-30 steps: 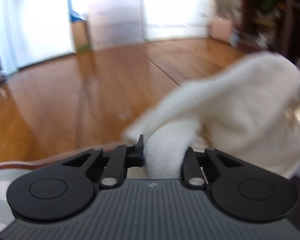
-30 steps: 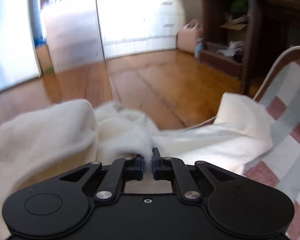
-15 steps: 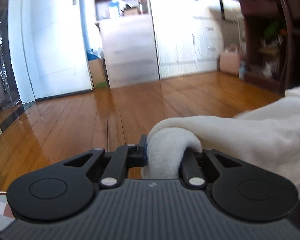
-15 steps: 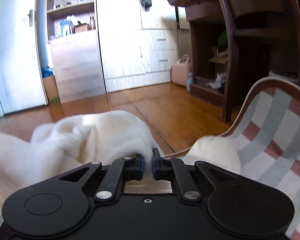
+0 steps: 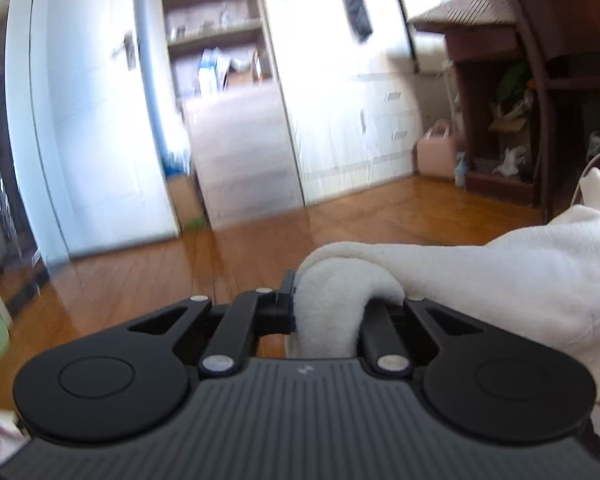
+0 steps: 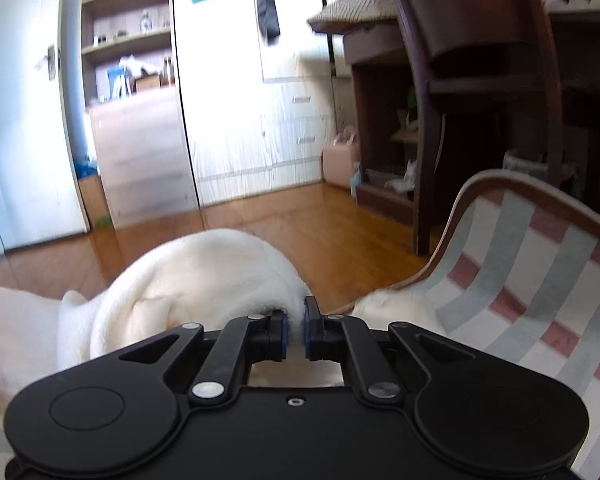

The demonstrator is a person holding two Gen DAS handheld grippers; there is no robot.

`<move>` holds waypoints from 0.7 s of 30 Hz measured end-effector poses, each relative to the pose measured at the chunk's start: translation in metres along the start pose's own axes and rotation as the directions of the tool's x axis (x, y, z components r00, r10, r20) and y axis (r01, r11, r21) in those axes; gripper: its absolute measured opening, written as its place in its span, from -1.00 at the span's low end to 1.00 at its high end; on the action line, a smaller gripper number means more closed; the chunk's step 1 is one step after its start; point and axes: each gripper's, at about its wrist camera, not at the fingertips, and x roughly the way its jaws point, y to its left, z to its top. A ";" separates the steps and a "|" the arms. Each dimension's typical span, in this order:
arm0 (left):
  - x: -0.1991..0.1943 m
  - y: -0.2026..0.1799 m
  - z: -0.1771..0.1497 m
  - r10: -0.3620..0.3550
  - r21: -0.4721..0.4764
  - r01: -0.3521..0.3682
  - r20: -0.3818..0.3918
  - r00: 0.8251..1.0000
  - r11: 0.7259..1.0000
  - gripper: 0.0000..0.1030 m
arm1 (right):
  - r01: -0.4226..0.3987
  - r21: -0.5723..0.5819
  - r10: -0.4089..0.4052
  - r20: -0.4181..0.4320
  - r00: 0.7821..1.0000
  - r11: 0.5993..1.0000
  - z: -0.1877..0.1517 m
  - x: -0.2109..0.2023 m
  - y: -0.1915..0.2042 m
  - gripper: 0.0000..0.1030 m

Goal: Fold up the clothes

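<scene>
Fluffy cream-white garment (image 5: 480,280), bunched and folded over, lifted off striped surface (image 6: 540,272), stretched sideways

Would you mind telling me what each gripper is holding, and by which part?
Both grip the fluffy white fleece garment: the left gripper on a thick rolled bunch, the right gripper on a thin fold.

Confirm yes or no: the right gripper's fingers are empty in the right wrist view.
No, the right gripper pinches a fold of the white fleece garment between its fingers.

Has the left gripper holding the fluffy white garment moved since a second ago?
Yes. The left gripper, shut on the fluffy white garment, has risen: the white door and shelves now fill its view, where the wooden floor dominated before.
</scene>
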 end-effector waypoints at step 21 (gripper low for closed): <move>-0.067 0.060 0.171 -0.096 -0.034 0.108 0.248 0.964 0.994 -0.80 | 0.101 -0.343 0.006 0.297 0.955 0.934 0.206 -0.135 0.012 -0.86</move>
